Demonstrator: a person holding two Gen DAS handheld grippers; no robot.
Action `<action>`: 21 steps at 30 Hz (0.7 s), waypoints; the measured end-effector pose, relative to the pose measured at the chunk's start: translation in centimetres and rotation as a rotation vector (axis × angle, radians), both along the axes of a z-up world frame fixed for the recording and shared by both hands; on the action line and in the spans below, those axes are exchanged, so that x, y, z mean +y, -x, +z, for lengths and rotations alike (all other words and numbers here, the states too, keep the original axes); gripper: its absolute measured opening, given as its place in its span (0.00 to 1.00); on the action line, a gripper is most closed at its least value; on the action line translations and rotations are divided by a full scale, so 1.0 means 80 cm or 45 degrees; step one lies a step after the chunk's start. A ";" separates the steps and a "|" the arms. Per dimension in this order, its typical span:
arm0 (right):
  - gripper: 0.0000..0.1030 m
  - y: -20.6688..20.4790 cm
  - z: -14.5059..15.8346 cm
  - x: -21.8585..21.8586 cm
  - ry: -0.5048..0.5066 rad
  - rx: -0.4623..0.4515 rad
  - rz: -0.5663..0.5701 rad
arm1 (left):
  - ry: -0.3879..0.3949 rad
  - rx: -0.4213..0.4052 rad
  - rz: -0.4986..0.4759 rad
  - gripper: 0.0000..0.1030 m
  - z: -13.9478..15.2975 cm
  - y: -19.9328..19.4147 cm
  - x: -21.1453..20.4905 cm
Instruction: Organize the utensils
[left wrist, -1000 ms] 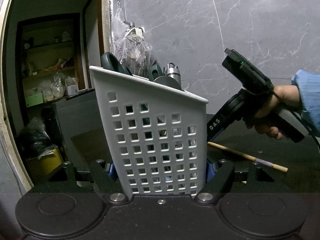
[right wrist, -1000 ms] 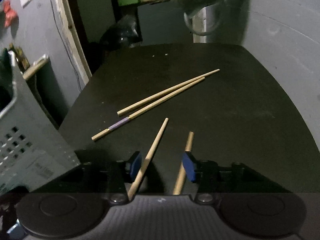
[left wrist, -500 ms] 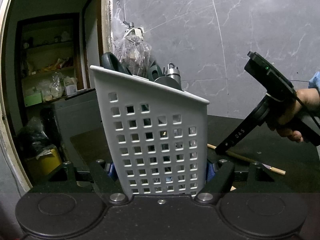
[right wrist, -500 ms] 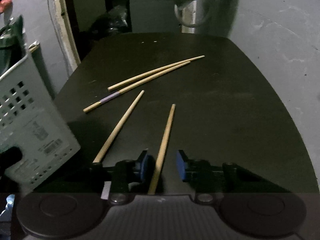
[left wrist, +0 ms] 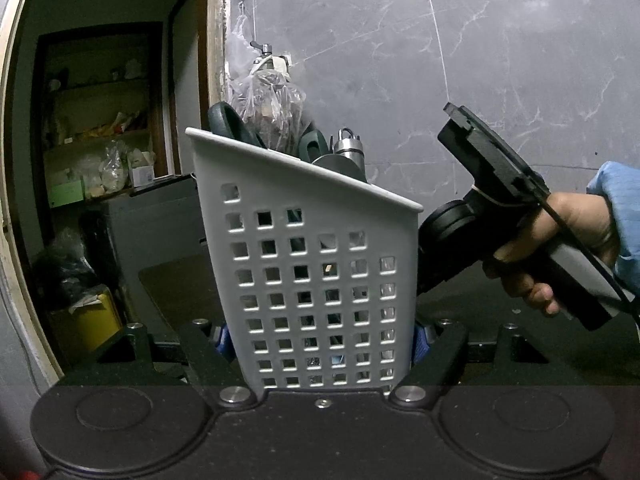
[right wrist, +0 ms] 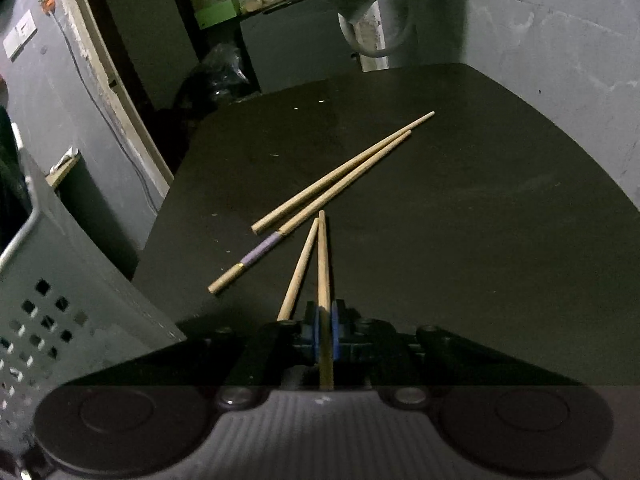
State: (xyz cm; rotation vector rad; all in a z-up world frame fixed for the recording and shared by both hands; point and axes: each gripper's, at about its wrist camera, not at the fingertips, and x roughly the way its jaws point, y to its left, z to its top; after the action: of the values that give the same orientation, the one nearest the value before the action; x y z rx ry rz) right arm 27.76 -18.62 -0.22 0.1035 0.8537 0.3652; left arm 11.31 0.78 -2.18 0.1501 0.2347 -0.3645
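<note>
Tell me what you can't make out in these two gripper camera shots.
- Left wrist view: the white basket hides the table behind it, the chopsticks there, and the right gripper's tips.
- Left wrist view: the utensils in the basket show only as dark handle tops; the rest sits behind the wall.
- Right wrist view: the clamped chopstick has its near end cut off by the right gripper; whether the second chopstick is also pinched cannot be told.

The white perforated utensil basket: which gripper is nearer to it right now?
Left. The left gripper is clamped on the white perforated utensil basket, one pad on each side. The right gripper is beside the basket, over the dark table, shut on a chopstick.
</note>
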 end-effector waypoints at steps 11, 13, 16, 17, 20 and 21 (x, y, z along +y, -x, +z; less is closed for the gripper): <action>0.41 0.015 0.001 0.023 0.082 -0.033 0.058 | 0.012 0.000 -0.004 0.75 -0.002 0.000 0.004; 0.43 0.019 0.001 0.029 0.130 -0.050 0.082 | 0.011 0.002 -0.004 0.75 -0.002 0.000 0.004; 0.44 0.023 0.001 0.040 0.197 -0.073 0.112 | 0.010 0.001 -0.004 0.75 -0.002 0.000 0.004; 0.44 0.024 0.000 0.043 0.223 -0.085 0.125 | 0.010 0.001 -0.005 0.75 -0.002 0.000 0.004; 0.44 0.032 -0.004 0.051 0.281 -0.127 0.156 | 0.012 0.002 -0.005 0.75 -0.002 0.000 0.004; 0.44 0.033 -0.004 0.050 0.282 -0.132 0.164 | 0.013 0.002 -0.005 0.75 -0.002 0.000 0.004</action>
State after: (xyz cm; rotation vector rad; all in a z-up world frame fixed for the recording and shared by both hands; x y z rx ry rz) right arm 25.12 -14.62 -0.56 -0.1748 0.7951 0.3906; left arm 11.31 1.12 -2.32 0.1406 0.2339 -0.3692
